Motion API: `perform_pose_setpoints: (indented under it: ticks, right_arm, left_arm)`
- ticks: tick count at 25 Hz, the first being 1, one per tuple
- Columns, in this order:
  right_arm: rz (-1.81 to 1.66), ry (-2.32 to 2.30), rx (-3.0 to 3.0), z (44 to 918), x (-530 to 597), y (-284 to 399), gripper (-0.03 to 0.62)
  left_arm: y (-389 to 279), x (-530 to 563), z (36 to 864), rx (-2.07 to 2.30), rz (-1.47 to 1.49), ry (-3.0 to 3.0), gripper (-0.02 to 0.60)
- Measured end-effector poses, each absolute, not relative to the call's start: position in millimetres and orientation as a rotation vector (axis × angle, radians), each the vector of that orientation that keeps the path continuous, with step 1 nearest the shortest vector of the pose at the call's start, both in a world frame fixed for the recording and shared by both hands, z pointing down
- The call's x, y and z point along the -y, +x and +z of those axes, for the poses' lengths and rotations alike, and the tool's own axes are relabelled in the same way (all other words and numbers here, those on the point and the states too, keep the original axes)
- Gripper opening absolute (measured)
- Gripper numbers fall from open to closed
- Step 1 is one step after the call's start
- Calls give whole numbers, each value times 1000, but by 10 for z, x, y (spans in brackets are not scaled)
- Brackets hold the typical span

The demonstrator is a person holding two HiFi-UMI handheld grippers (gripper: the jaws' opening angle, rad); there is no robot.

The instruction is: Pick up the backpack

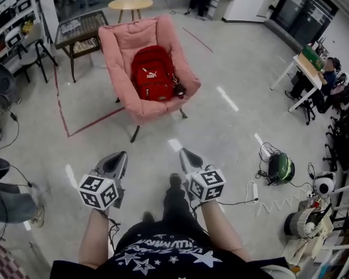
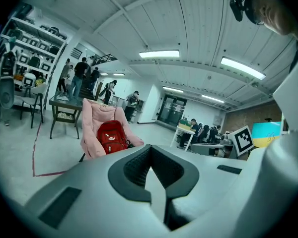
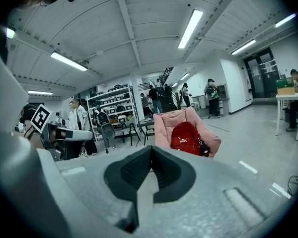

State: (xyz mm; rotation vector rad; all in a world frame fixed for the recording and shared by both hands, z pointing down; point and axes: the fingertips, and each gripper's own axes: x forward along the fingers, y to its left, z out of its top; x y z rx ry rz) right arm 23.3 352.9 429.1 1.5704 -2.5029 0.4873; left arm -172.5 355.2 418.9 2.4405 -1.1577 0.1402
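**Backpack** [image 1: 153, 73]: red, white logo on the front pocket. It stands upright in the seat of the armchair, leaning on the backrest, with a small dark attachment at its right side. It is well apart from both tongs and nothing touches it.

**Armchair** [image 1: 119, 45]: pink, padded, on thin dark legs. It stands on the floor [image 1: 221, 127] beyond the tongs, at the middle far part of the scene.

**Left tongs** [image 1: 119, 154]: held low at near left, pointing towards the armchair. The jaws are closed together with nothing between them. The marker cube [image 1: 99, 192] sits at the wrist end.

**Right tongs** [image 1: 185, 153]: held low at near right, level with the left pair and pointing the same way. The jaws are closed together and empty. The second marker cube [image 1: 206, 183] sits at the wrist end.

**Dark tabletop** [image 1: 81, 31]: on a frame with a lower shelf, just left of the armchair, with printed matter lying on it.

**Round tabletop** [image 1: 130, 3]: pale wood, beyond the armchair.

**Red tape line** [image 1: 93, 122]: on the floor, running left of the armchair and along its near side.

**White tabletop** [image 1: 299, 68]: at far right, with a seated person [image 1: 328, 74] beside it.

**Green and black device** [image 1: 281, 167]: on the floor at near right, with cables and a white power strip [image 1: 253, 192] beside it.

**Shelving** [image 1: 11, 16]: at far left, stocked with equipment.
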Motion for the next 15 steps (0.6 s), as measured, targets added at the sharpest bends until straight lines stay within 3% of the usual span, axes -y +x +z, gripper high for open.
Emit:
perform_pose_setpoints:
  ticks: [15]
  right_arm:
    - [604,1562,2512,4489,-1718,1265,0]
  left_arm:
    - [-805,-1853,4275,1165,148,2407,8]
